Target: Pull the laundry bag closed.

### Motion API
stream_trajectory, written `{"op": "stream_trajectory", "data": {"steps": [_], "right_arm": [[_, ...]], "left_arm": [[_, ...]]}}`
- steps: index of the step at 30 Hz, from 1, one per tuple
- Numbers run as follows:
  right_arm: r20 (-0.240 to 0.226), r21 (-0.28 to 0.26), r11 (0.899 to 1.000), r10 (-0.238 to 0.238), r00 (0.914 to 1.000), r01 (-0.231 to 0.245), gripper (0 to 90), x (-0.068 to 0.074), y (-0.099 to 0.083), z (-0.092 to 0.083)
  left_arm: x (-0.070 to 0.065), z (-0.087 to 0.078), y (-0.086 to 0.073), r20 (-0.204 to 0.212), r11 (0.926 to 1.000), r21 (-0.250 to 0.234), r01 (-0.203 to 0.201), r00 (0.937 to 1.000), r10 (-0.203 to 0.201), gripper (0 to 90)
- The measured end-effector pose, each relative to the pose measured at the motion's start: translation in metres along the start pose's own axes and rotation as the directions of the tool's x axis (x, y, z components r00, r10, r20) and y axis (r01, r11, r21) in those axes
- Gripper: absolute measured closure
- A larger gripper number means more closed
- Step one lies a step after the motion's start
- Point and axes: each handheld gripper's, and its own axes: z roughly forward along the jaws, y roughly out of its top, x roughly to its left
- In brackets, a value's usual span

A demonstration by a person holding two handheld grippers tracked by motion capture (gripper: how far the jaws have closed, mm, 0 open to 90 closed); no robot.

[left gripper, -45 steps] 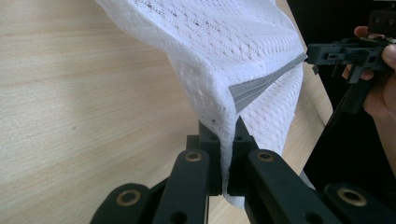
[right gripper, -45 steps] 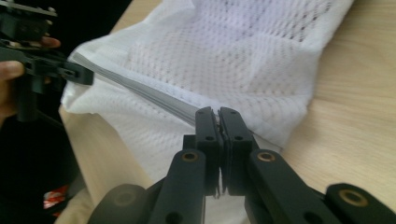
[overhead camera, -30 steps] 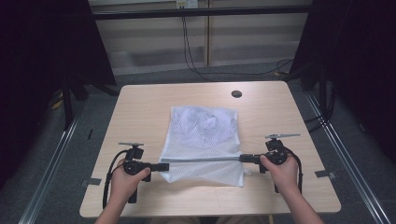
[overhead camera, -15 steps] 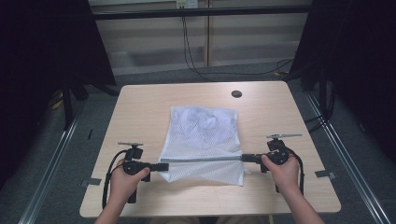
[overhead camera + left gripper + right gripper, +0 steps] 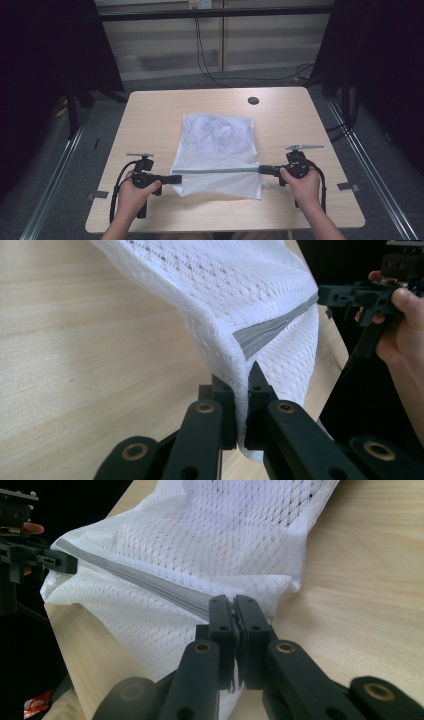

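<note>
Two grippers, left [image 5: 176, 178] and right [image 5: 263, 170], each pinch an end of the mesh bag's [image 5: 218, 145] grey band [image 5: 220, 170]; the pinched ends are hidden between their jaws.

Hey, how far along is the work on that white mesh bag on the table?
Done: the left gripper and the right gripper are each shut on an end of the grey band across the white mesh bag. In hand: the band is held taut and lifted, the near part hanging below it, the far part resting on the table. Left: probably folding it over and flattening, judging by the unfolded far part.
</note>
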Motion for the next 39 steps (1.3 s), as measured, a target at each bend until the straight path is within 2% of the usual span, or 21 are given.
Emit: {"op": "stream_trajectory", "data": {"steps": [3,6,8,10,12,18,22,23,24,26,27,28,30,31,32,36,37,39], "right_arm": [[0.006,0.004,1.000,-0.007,1.0000,0.007,87.3,-0.001,0.000,0.000],[0.015,-0.012,1.000,-0.025,0.9996,0.025,85.6,-0.001,-0.001,-0.001],[0.025,-0.021,0.999,-0.025,0.9994,0.026,79.1,-0.001,-0.001,-0.001],[0.033,-0.029,0.999,-0.034,0.9989,0.035,76.4,-0.001,-0.001,-0.002],[0.049,-0.036,0.999,-0.036,0.9982,0.038,69.3,0.000,-0.001,-0.003],[0.094,-0.053,0.996,-0.065,0.9935,0.070,58.1,0.000,-0.003,-0.005],[0.093,-0.063,0.995,-0.077,0.9927,0.083,51.0,0.001,-0.003,-0.006],[0.099,-0.069,0.993,-0.085,0.9914,0.092,48.6,0.001,-0.003,-0.007],[0.105,-0.069,0.993,-0.092,0.9902,0.099,47.3,0.001,-0.003,-0.007],[0.111,-0.078,0.991,-0.102,0.9886,0.111,42.8,0.002,-0.003,-0.009],[0.120,-0.083,0.990,-0.102,0.9875,0.113,40.9,0.002,-0.003,-0.010],[0.120,-0.092,0.989,-0.106,0.9871,0.118,39.4,0.002,-0.003,-0.011],[0.126,-0.096,0.987,-0.120,0.9848,0.132,36.9,0.002,-0.003,-0.013],[0.128,-0.097,0.986,-0.121,0.9843,0.134,35.4,0.002,-0.004,-0.013],[0.142,-0.101,0.984,-0.132,0.9810,0.147,33.7,0.002,-0.004,-0.014],[0.158,-0.117,0.979,-0.149,0.9761,0.169,28.2,0.001,-0.004,-0.016],[0.162,-0.120,0.978,-0.151,0.9752,0.172,27.3,0.001,-0.004,-0.017],[0.170,-0.126,0.976,-0.156,0.9730,0.179,26.0,0.001,-0.004,-0.018]], "left_arm": [[0.000,-0.001,0.000,-0.004,0.9998,0.009,-0.019,0.9998,0.019,82.2],[-0.002,-0.002,-0.001,-0.023,0.9993,-0.021,-0.030,0.9993,0.030,68.9],[-0.002,-0.004,-0.001,-0.027,0.9989,-0.030,-0.036,0.9990,0.036,65.6],[-0.002,-0.004,-0.001,-0.046,0.9974,-0.043,-0.058,0.9974,0.056,61.3],[-0.002,-0.004,-0.001,-0.056,0.9972,-0.052,-0.054,0.9972,0.051,59.4],[-0.005,-0.004,-0.001,-0.077,0.9928,-0.075,-0.093,0.9932,0.088,48.8],[-0.007,-0.005,0.000,-0.084,0.9900,-0.085,-0.112,0.9909,0.105,46.0],[-0.006,-0.005,0.000,-0.087,0.9870,-0.090,-0.133,0.9883,0.125,42.7],[-0.006,-0.005,0.000,-0.092,0.9794,-0.113,-0.167,0.9833,0.157,39.8],[-0.005,-0.006,0.001,-0.106,0.9692,-0.124,-0.212,0.9741,0.200,32.6],[-0.005,-0.007,0.001,-0.109,0.9666,-0.135,-0.218,0.9728,0.204,31.4],[-0.005,-0.008,0.001,-0.101,0.9673,-0.144,-0.209,0.9754,0.196,29.6],[-0.005,-0.009,0.003,-0.107,0.9646,-0.138,-0.225,0.9716,0.211,23.7],[-0.005,-0.011,0.004,-0.115,0.9582,-0.141,-0.249,0.9654,0.234,23.7],[-0.007,-0.011,0.004,-0.125,0.9554,-0.142,-0.259,0.9623,0.242,22.3],[-0.007,-0.011,0.006,-0.152,0.9484,-0.144,-0.282,0.9533,0.261,19.6],[-0.006,-0.012,0.006,-0.166,0.9447,-0.142,-0.296,0.9480,0.272,18.7],[-0.004,-0.012,0.007,-0.182,0.9424,-0.139,-0.304,0.9432,0.278,14.8]]}}
